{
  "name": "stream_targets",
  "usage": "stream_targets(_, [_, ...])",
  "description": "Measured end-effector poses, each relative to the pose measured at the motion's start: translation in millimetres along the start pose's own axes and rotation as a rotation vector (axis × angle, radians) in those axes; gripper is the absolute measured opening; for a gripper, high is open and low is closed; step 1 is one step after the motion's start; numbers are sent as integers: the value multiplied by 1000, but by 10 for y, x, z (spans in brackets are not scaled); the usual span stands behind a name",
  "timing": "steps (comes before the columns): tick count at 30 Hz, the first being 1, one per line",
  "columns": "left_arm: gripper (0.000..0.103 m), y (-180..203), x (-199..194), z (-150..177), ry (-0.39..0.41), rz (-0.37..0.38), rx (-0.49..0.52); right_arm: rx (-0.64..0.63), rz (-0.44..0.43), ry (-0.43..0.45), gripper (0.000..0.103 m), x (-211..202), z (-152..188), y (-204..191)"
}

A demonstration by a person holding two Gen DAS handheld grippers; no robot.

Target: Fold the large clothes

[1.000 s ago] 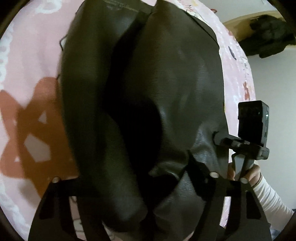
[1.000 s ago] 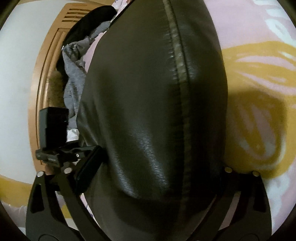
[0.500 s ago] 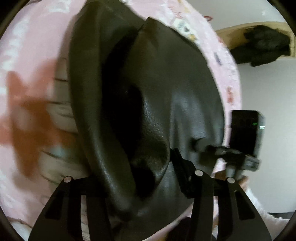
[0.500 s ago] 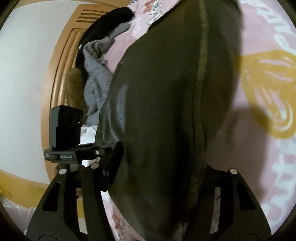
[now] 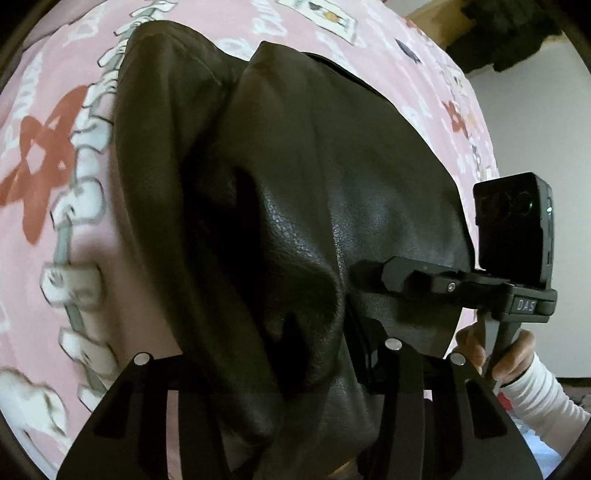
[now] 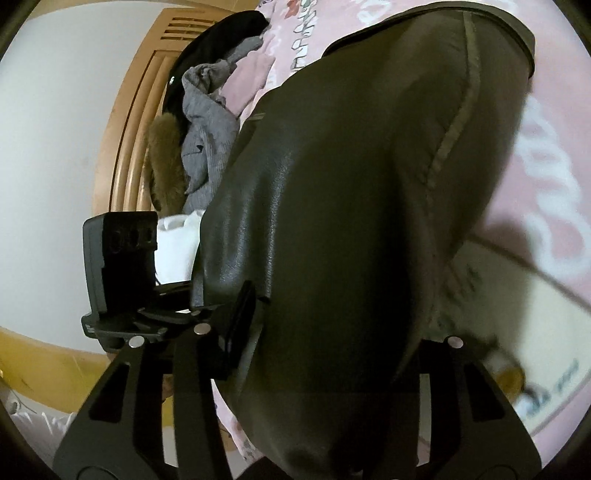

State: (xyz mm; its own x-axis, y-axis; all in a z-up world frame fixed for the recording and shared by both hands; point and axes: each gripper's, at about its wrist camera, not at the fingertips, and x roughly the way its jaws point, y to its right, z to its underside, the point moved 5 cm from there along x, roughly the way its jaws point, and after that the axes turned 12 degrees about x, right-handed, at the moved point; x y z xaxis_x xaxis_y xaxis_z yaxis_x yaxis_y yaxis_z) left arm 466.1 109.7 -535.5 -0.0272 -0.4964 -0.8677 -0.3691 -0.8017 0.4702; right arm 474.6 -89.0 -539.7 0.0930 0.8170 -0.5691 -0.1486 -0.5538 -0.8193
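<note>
A large black leather garment (image 5: 332,177) lies bunched on the pink patterned bedspread (image 5: 66,177) and fills both views. My left gripper (image 5: 295,362) is shut on a thick fold of it; the leather hides the fingertips. My right gripper (image 6: 328,343) is shut on another part of the same garment (image 6: 354,206), which has a stitched seam down its length. The right gripper with its camera block also shows at the right of the left wrist view (image 5: 513,236), held in a hand with a white sleeve. The left gripper's camera block (image 6: 118,251) shows in the right wrist view.
A pile of other clothes, grey knit (image 6: 207,118), black and fur-trimmed, lies against the wooden headboard (image 6: 122,140) at the far side of the bed. A white cloth (image 6: 177,243) lies beside the garment. A dark garment (image 5: 509,33) lies at the upper right of the left wrist view.
Both grippers have lifted and pulled back with the leather garment in them. More of the bedspread and the clothes pile shows now. The two grippers have come closer together.
</note>
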Motion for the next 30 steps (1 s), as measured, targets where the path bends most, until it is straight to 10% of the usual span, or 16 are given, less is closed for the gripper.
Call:
stream_targets(14, [42, 1384, -467, 663, 106, -70, 211, -94, 12, 169, 45, -1215, 1118, -302])
stream_targets(30, [42, 3698, -646, 51, 145, 43, 676, -27, 71, 686, 45, -3276, 2053, -624])
